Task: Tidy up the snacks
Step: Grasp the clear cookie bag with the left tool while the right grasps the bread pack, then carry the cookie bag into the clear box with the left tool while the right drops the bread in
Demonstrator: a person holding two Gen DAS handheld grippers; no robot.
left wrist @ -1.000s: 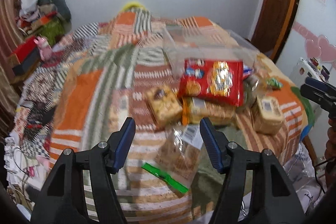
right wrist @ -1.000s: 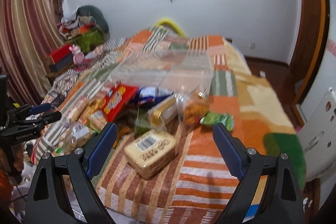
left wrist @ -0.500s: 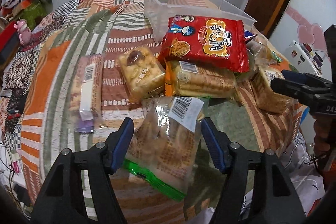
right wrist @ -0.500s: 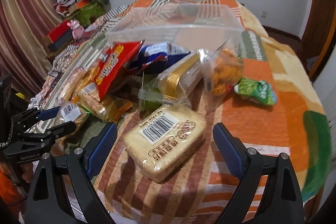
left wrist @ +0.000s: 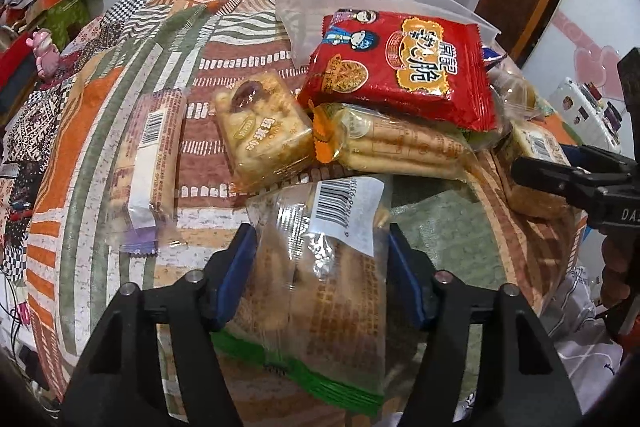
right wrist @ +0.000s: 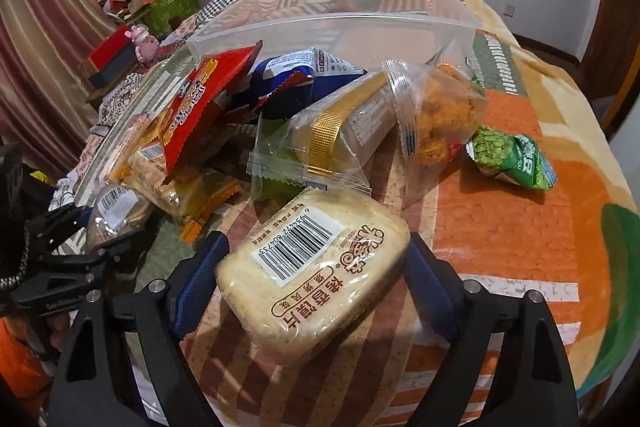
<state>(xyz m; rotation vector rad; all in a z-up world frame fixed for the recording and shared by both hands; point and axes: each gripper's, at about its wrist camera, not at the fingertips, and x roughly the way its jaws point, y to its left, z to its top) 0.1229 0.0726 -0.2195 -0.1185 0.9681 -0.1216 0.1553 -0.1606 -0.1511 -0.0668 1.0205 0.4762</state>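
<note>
Your left tool is open and straddles the clear biscuit bag. The bag lies between the blue pads, w/ the barcode end pointing away from you and the green seal strip nearest the tool body. Its long axis runs approx. along the fingers, so closing will pinch across the short width.

Your right tool is also open, one pad each side of the tan wafer pack. The pack sits skewed, long axis diagonal to the fingers. Contact at either pad cannot be confirmed.

Both packs rest on the bed's patchwork blanket, at the near edge of the snack pile. The clear plastic bin stands beyond the pile, straight ahead of both tools; it looks the likely drop point.

Materials:
- Bag: thin crinkly film, loose contents; expect it to deform.
- Wafer pack: firm rounded block in a smooth wrapper; may slip or rotate if gripped off-centre.
</note>
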